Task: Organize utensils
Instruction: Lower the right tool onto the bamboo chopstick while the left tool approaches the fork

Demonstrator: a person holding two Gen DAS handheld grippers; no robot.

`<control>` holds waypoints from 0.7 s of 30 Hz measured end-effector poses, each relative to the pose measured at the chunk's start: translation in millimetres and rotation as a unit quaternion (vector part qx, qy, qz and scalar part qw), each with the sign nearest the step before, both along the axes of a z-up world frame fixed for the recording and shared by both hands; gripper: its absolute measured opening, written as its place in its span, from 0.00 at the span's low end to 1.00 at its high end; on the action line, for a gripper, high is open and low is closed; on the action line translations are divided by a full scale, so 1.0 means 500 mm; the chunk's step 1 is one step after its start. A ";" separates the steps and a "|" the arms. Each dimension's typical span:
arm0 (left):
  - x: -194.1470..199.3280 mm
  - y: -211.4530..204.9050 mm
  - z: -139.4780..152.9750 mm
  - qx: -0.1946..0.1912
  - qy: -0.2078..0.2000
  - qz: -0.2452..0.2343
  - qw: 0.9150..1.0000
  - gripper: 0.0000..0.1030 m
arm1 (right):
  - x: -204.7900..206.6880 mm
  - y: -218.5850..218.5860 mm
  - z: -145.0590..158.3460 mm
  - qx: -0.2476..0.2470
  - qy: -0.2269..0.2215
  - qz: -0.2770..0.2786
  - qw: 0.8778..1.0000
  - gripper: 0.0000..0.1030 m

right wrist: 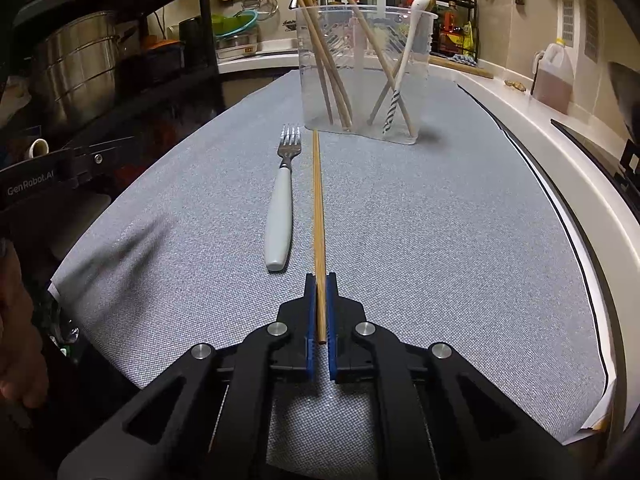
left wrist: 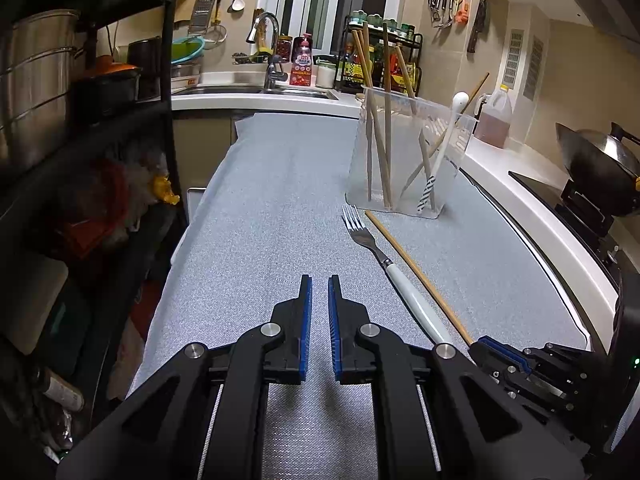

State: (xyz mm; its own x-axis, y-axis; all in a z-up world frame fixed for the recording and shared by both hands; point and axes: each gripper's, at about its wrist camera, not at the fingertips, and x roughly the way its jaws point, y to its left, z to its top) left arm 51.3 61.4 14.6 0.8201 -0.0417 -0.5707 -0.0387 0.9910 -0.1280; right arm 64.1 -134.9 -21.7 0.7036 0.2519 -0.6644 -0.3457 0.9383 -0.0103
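A clear plastic cup [left wrist: 404, 152] [right wrist: 362, 76] stands on the grey mat and holds several wooden chopsticks and a white spoon [right wrist: 404, 52]. In front of it lie a white-handled fork [left wrist: 384, 260] [right wrist: 280, 208] and one wooden chopstick [left wrist: 416, 272] [right wrist: 318, 208], side by side. My right gripper [right wrist: 320, 280] is shut on the near end of that chopstick, which lies along the mat; it shows in the left wrist view [left wrist: 486, 344] at the chopstick's end. My left gripper [left wrist: 319, 280] is nearly closed and empty, left of the fork.
A black shelf rack [left wrist: 100, 120] with pots stands at the left. The sink [left wrist: 256, 90] and a bottle rack [left wrist: 380, 56] are at the back. A wok [left wrist: 600, 160] on the stove and an oil jug [left wrist: 494, 120] are to the right on the white counter.
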 end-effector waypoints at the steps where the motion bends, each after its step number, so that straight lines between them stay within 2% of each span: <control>1: 0.000 0.000 0.000 0.000 0.000 0.000 1.000 0.08 | -0.001 -0.002 0.001 -0.001 -0.002 -0.003 1.000 0.05; 11: 0.000 -0.010 -0.008 0.001 0.004 -0.006 1.000 0.08 | -0.003 -0.037 0.004 -0.013 -0.006 -0.039 0.999 0.04; 18: 0.007 -0.051 -0.027 -0.007 0.016 -0.037 0.999 0.09 | -0.019 -0.069 0.001 -0.016 -0.011 -0.060 0.998 0.05; 19: 0.008 -0.057 -0.030 -0.008 0.018 -0.041 0.999 0.12 | -0.021 -0.077 0.001 -0.016 -0.011 -0.068 0.998 0.05; 21: 0.011 -0.072 -0.035 -0.010 0.022 -0.050 0.998 0.34 | -0.022 -0.090 0.001 -0.017 -0.013 -0.082 0.996 0.05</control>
